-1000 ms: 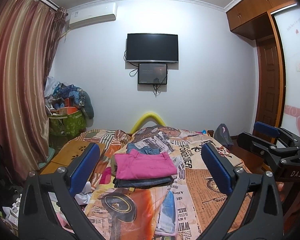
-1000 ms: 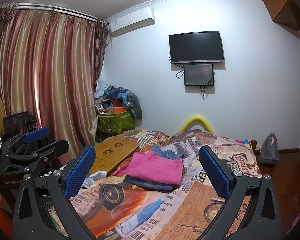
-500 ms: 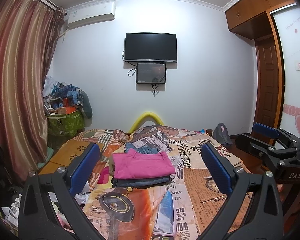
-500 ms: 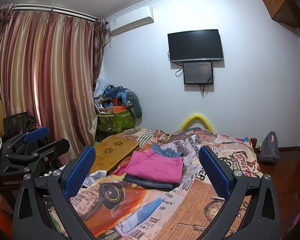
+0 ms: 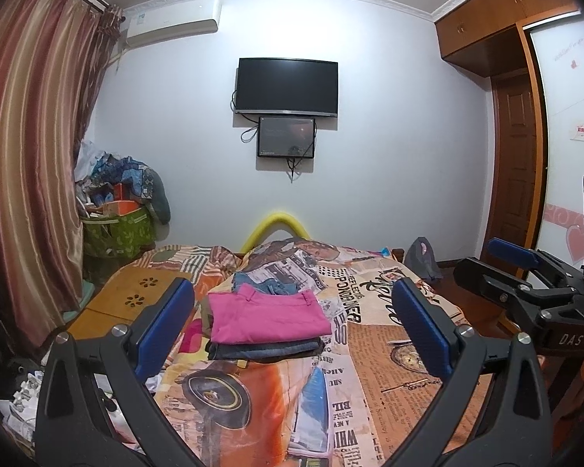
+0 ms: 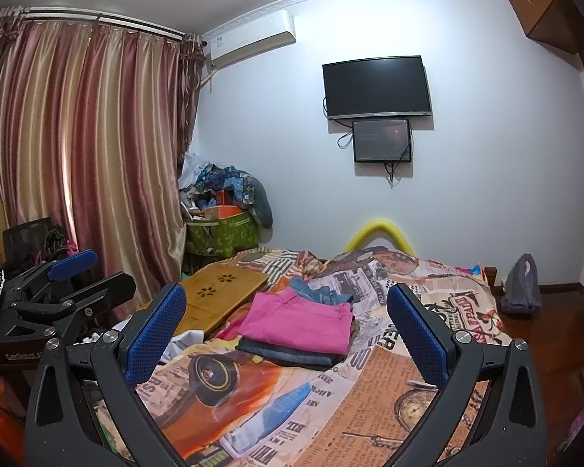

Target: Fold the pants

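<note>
Pink pants folded on stack | ahead of both tools, apart

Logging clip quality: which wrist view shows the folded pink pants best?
The left wrist view: the pink pants lie nearly square-on, centred between the open left gripper fingers. The right wrist view shows them at an angle, left of centre, top of the same stack.

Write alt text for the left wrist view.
The open left gripper hangs above a bed with a newspaper-print cover, framing a folded stack with pink pants on top. The right gripper, also open, shows at right; a dark TV hangs beyond.
</note>
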Available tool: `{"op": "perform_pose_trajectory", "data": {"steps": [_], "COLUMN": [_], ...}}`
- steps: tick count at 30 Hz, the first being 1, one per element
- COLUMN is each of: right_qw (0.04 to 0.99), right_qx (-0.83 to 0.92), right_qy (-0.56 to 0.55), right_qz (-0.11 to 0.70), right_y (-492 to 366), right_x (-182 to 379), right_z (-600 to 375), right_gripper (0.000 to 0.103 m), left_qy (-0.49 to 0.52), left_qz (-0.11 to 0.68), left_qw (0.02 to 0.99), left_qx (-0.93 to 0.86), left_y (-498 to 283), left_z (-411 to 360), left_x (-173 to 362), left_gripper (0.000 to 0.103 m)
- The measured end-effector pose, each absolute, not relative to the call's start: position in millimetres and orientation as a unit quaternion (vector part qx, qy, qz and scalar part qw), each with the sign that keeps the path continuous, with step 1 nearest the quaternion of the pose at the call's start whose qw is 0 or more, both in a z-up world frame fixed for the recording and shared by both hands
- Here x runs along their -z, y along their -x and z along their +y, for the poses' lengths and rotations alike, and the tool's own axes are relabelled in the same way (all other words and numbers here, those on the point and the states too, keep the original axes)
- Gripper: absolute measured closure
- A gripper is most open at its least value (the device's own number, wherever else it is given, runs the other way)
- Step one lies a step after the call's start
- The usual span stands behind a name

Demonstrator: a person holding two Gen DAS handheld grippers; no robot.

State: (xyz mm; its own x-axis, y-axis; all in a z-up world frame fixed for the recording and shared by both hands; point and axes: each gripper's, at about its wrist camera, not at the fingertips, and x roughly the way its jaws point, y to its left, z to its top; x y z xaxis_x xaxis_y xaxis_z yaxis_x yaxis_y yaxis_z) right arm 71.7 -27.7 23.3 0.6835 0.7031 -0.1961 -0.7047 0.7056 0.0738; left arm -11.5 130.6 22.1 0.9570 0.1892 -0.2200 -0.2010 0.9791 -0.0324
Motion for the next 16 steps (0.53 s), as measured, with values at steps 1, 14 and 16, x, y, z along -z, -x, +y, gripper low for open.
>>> {"op": "perform_pose_trajectory", "data": {"steps": [1, 14, 16], "right_qw": [0.917, 0.918, 0.919], "right_qx": [-0.383, -0.381, -0.381], "right_qy": [0.003, 0.003, 0.003], "right_qz": [0.106, 0.105, 0.105], "right_y": [-72.1, -72.3, -72.4], "right_x": [-23.0, -22.8, -22.5], "right_z": [-27.8, -28.2, -28.3], "right_gripper": [0.000, 0.000, 0.000], "left_qy": [0.028, 0.031, 0.032], "left_qz": [0.109, 0.113, 0.114], "left_qw": [0.989, 0.988, 0.988], "left_qx": [-0.099, -0.097, -0.097], "left_y": [11.0, 10.2, 10.1], "left_z": [130.5, 131.9, 132.0], "left_x": [-21.5, -19.4, -17.5], "left_gripper": [0.000, 0.000, 0.000]}}
